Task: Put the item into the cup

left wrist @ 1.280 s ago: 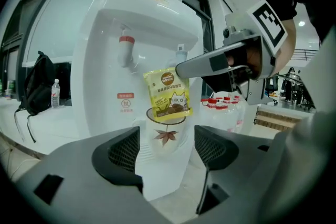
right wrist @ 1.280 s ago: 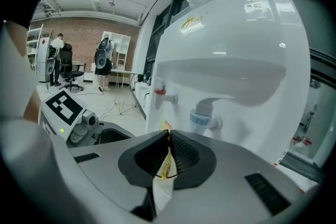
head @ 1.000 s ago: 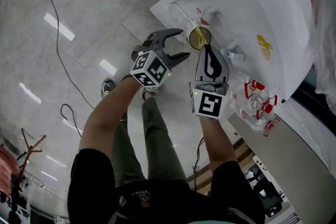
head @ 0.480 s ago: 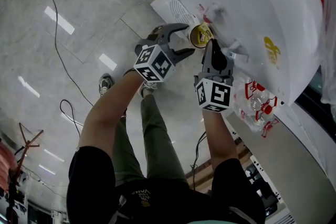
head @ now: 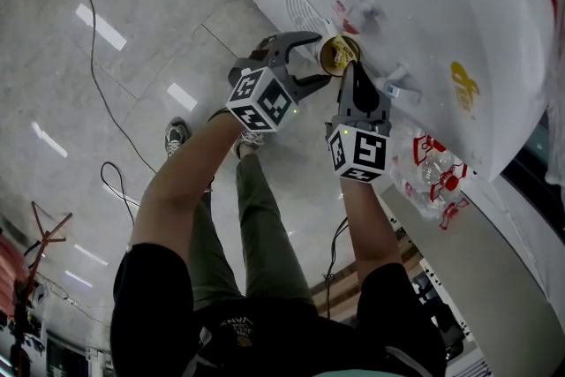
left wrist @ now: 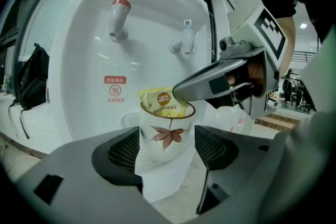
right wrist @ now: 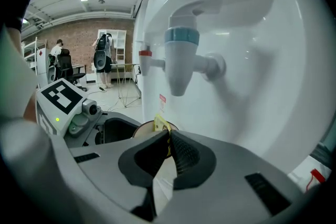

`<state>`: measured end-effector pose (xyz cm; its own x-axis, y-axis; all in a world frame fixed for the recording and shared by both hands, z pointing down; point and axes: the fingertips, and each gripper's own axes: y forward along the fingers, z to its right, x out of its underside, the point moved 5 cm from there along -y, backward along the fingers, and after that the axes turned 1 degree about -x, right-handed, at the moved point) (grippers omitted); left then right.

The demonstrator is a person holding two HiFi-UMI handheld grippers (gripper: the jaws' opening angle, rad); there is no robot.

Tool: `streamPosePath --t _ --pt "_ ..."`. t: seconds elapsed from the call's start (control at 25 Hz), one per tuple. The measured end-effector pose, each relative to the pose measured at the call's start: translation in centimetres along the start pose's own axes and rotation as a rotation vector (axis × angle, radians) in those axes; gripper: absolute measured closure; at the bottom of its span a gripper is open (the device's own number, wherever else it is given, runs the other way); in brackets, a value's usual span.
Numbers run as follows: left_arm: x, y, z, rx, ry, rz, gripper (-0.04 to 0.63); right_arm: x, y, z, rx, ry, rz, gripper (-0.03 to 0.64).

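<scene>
The left hand-held gripper (left wrist: 167, 150) clamps a paper cup (left wrist: 166, 134) upright between its jaws, apparently to steady it in front of a water dispenser (left wrist: 152, 44). The right hand-held gripper (right wrist: 168, 145), closed on a yellow sachet (left wrist: 161, 102), holds it at its tips, dipping past the cup's rim, seemingly for release.

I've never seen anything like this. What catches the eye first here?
A white paper cup with a leaf print, clamped in the left tool in front of a white water dispenser. The right tool pinches a yellow packet standing in the cup's mouth.
</scene>
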<state>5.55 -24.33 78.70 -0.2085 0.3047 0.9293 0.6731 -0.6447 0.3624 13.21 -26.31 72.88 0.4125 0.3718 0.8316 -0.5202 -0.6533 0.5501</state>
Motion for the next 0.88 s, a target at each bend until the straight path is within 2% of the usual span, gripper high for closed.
streamPosePath --t 0.16,0.32,0.6,0.88 --pt "-0.1 0.2 0.0 0.004 -0.002 -0.002 0.267 0.4 0.1 0.0 -0.022 0.026 -0.012 0.569" --pt "-0.1 -0.1 -0.1 0.007 -0.002 -0.009 0.267 0.1 -0.1 -0.1 -0.029 0.068 0.022 0.568" --pt "-0.5 -2.3 -0.4 -0.005 -0.016 -0.007 0.267 -0.9 -1.8 -0.7 0.018 0.109 0.067 0.566" --pt "-2.3 -6.7 -0.4 -0.024 -0.022 0.012 0.267 -1.9 -4.5 -1.4 0.109 0.175 0.095 0.568"
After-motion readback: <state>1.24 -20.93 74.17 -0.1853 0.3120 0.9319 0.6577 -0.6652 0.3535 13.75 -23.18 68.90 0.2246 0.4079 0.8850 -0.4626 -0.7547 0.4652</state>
